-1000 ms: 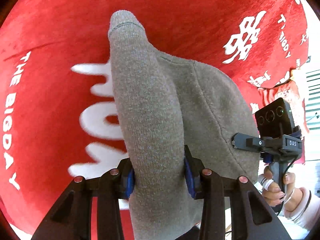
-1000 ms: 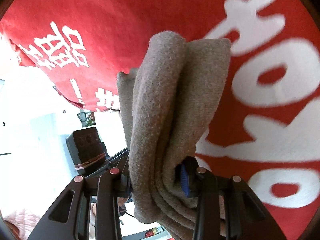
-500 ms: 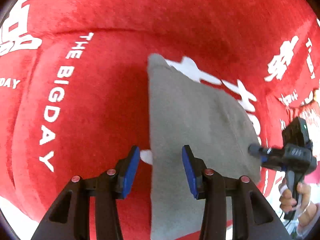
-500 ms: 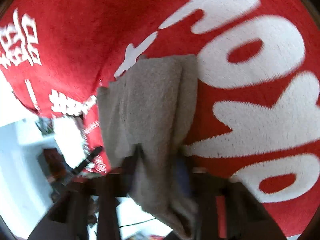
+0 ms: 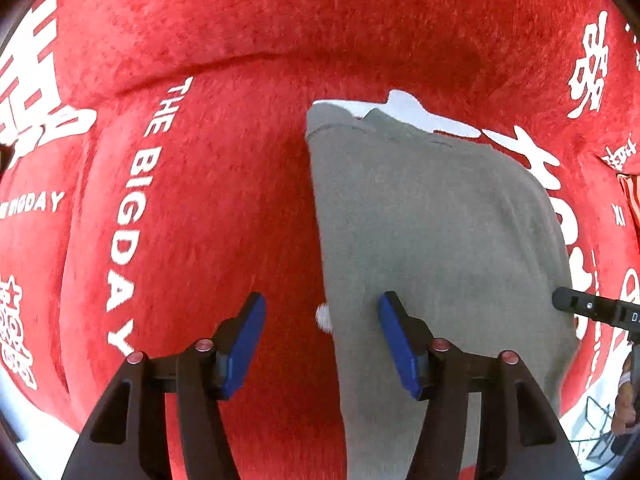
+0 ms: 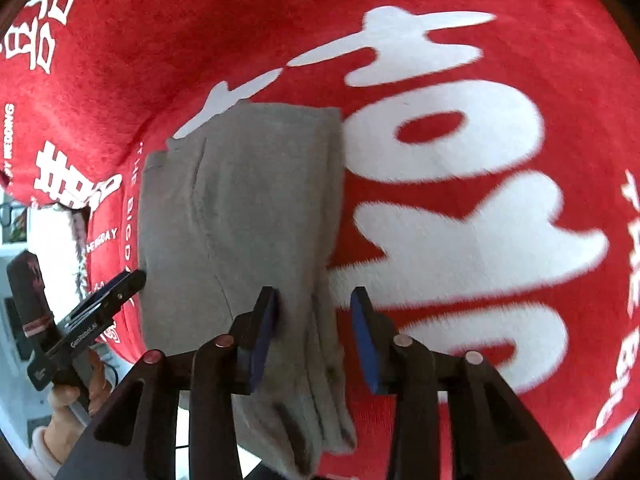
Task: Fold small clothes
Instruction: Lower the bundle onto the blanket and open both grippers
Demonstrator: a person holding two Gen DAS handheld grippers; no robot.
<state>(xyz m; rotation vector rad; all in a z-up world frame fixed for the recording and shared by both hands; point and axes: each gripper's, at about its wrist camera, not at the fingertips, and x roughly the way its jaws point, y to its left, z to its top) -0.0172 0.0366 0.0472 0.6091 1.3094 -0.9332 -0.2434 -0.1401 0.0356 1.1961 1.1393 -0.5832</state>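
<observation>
A grey knit garment lies folded and flat on the red blanket. My left gripper points down over the garment's left edge, jaws opening. That edge lies between the blue pads and neither pad presses on it. In the right wrist view the same garment shows its stacked folds along its right edge. My right gripper straddles that edge with jaws opening, and a gap shows beside the right pad. Each gripper appears in the other's view: the right gripper and the left gripper.
A red plush blanket with large white lettering covers the whole surface and bulges in soft ridges. Its edge drops off at the lower left of the right wrist view, where a person's hand holds the left gripper's handle.
A second ago both grippers held the grey garment pinched and hanging above the blanket. It has been lowered flat onto the blanket, and both sets of jaws have opened off it.
</observation>
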